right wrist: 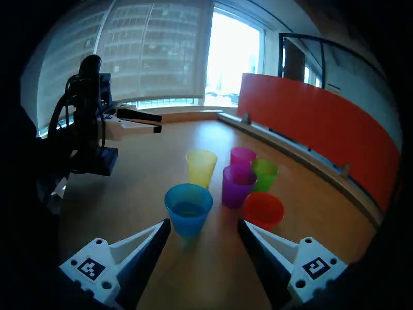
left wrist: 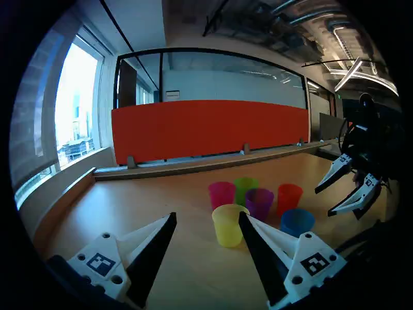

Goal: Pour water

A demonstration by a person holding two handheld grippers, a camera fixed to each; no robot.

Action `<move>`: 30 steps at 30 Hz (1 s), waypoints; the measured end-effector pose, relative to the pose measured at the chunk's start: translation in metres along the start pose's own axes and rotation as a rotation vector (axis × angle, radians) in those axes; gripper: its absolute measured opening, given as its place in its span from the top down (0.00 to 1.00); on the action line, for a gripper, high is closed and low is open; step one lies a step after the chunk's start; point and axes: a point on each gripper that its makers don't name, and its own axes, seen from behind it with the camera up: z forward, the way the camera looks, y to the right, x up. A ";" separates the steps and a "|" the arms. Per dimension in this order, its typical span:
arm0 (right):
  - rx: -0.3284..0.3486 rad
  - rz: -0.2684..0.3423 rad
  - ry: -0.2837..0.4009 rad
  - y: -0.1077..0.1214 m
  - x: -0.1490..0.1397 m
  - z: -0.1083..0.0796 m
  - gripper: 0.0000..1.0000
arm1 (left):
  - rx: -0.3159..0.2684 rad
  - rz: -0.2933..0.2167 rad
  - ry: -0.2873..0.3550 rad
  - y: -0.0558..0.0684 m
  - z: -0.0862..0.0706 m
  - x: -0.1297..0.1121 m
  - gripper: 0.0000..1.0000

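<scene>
Several coloured plastic cups stand clustered on the wooden table (left wrist: 129, 206). In the left gripper view, my left gripper (left wrist: 206, 217) is open, with the yellow cup (left wrist: 229, 226) just beyond and between its tips. Behind it stand the pink (left wrist: 222, 194), green (left wrist: 245, 187), purple (left wrist: 259, 202), red (left wrist: 289, 198) and blue (left wrist: 297, 221) cups. The right gripper (left wrist: 324, 202) hovers open at the right. In the right gripper view, my right gripper (right wrist: 203, 225) is open just short of the blue cup (right wrist: 188, 209), which seems to hold water. The left gripper (right wrist: 159, 124) hangs beyond the yellow cup (right wrist: 201, 166).
An orange partition panel (left wrist: 206, 126) runs along the table's far edge, with a wooden ledge (left wrist: 206, 164) at its foot. Windows (left wrist: 75, 111) line the left side. Bare tabletop (right wrist: 155, 160) lies between the cups and the left gripper.
</scene>
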 end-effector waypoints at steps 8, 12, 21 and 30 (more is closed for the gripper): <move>0.052 -0.026 -0.035 -0.009 -0.003 0.021 0.00 | -0.018 0.001 -0.019 0.004 0.000 -0.007 0.11; 0.075 -0.033 -0.051 -0.012 -0.005 0.030 0.00 | -0.026 0.001 -0.029 0.006 0.000 -0.012 0.11; 0.103 -0.049 -0.083 -0.015 -0.009 0.046 0.00 | -0.015 -0.004 -0.034 0.004 0.001 -0.016 0.11; 0.126 -0.061 -0.107 -0.020 -0.010 0.060 0.00 | -0.002 -0.005 -0.033 -0.002 -0.001 -0.014 0.11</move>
